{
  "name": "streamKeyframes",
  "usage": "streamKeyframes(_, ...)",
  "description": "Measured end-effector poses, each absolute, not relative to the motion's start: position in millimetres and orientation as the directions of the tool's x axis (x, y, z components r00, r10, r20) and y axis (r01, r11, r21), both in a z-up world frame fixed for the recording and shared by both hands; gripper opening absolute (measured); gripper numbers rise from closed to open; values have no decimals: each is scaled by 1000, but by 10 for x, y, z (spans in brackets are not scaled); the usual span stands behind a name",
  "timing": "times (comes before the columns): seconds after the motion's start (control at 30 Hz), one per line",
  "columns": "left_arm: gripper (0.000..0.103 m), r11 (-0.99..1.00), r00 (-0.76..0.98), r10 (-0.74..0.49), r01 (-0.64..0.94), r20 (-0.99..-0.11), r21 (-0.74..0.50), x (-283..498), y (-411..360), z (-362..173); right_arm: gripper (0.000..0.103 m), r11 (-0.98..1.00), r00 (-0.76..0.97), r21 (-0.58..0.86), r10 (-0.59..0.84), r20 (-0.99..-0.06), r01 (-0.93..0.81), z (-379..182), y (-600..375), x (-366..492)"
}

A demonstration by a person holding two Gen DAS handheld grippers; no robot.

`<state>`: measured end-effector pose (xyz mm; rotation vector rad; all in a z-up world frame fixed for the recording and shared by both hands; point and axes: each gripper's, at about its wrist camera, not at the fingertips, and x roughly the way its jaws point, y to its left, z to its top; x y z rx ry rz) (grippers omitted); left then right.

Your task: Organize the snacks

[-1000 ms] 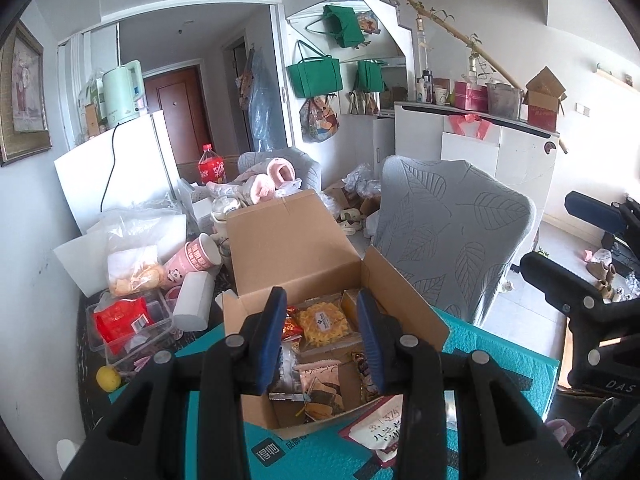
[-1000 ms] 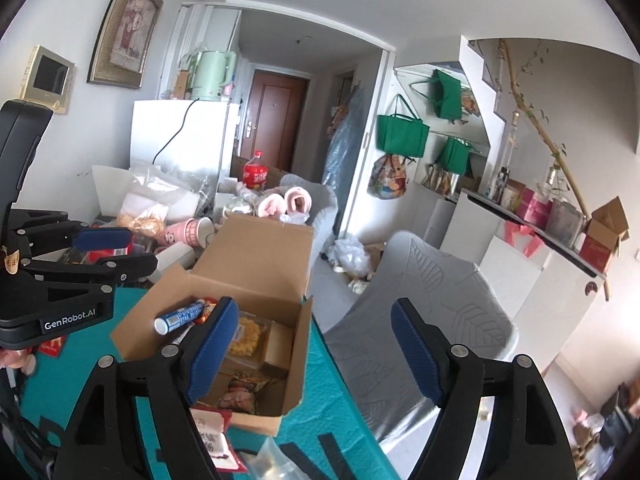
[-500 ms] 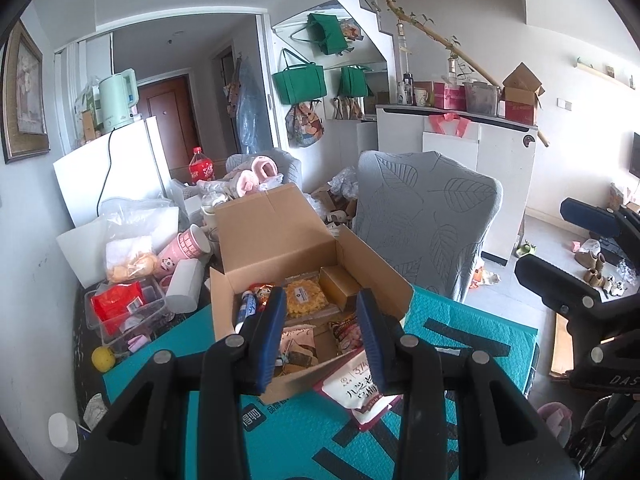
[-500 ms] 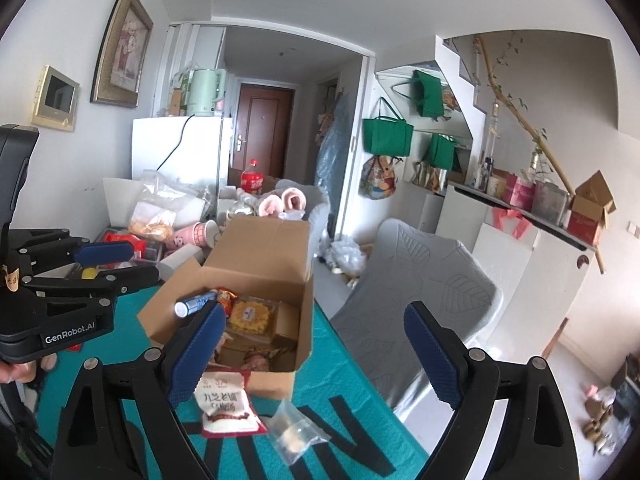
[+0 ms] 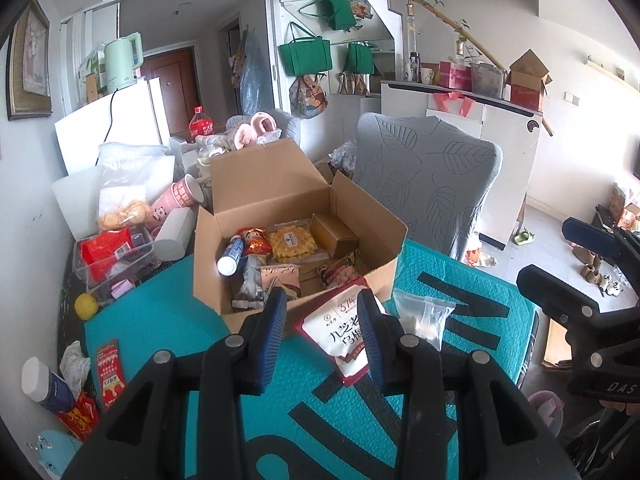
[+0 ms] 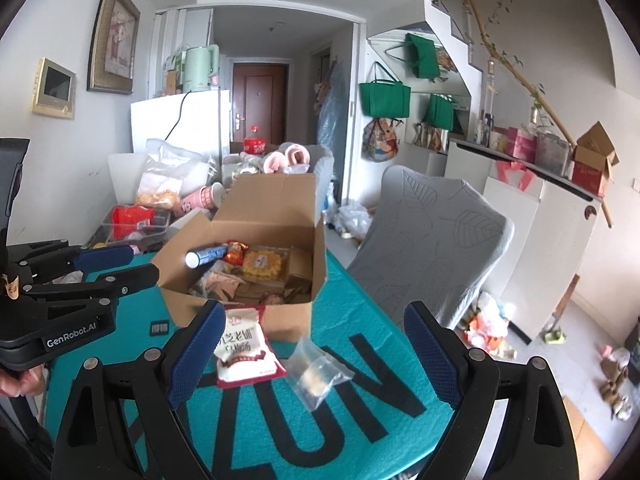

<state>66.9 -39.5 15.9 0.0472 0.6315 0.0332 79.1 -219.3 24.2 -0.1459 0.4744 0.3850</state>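
1. Left wrist view looks down over a teal padded mat (image 5: 168, 320) with black lettering, towards an open brown cardboard box (image 5: 298, 236) already holding several snack packets.
2. A white plastic snack pouch with red edges and dark printed characters (image 5: 340, 332) lies flat on the mat, touching the near wall of the box. In this view it sits directly ahead of the left gripper (image 5: 322, 340), seen in the gap between its blue-padded fingers.
3. The pouch's long axis runs roughly from the box wall back towards the camera, slightly slanted.
4. The left gripper's jaws stand partly apart, a narrow gap, with nothing held. It hovers above the mat, pointing forward and down.
5. Right wrist view shows the same pouch (image 6: 244, 344) beside the right gripper's left finger rather than between its tips. The right gripper (image 6: 316, 350) is spread wide and holds nothing.
6. A small clear plastic bag with pale contents (image 6: 318, 368) lies on the mat just right of the pouch, nearly centred between the right gripper's fingers.
7. Judging from this layout, the left gripper is better lined up on the pouch, and the right on the clear bag. Both items would then travel a short way forward into the box.
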Motion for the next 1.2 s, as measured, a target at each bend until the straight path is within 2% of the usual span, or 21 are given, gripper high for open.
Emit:
streamKeyframes(0.3, 36, 994, 742, 106, -90, -662, 59, 695, -378, -255, 92, 916, 785, -29, 326, -527, -399, -137, -2205, 782)
streamKeyframes(0.37, 39, 990, 717, 141, -114, -683, 84, 733, -384, -370, 92, 919, 778, -25, 318, -541, -393, -216, -2218, 783)
streamKeyframes(0.4, 58, 990, 707, 141, -117, -693, 82, 748, -379, -412, 92, 921, 776, -25, 312, -549, -388, -254, -2232, 796)
streamKeyframes(0.43, 89, 991, 694, 128, -116, -708, 66, 776, -368, -473, 92, 924, 771, -24, 303, -559, -381, -301, -2246, 808)
streamKeyframes(0.47, 101, 992, 688, 115, -112, -716, 52, 789, -355, -512, 92, 926, 767, -23, 297, -569, -376, -337, -2258, 821)
streamKeyframes(0.8, 103, 989, 626, 115, -148, -771, 27, 1036, -441, -868, 92, 938, 720, 4, 269, -639, -347, -683, -2404, 1004)
streamKeyframes(0.93, 103, 987, 609, 82, -162, -789, -23, 1144, -470, -956, 92, 943, 705, 5, 251, -663, -332, -811, -2466, 1102)
streamKeyframes(1.2, 103, 974, 627, 84, -216, -774, -70, 1391, -568, -994, 92, 948, 706, -63, 186, -683, -311, -1017, -2527, 1270)
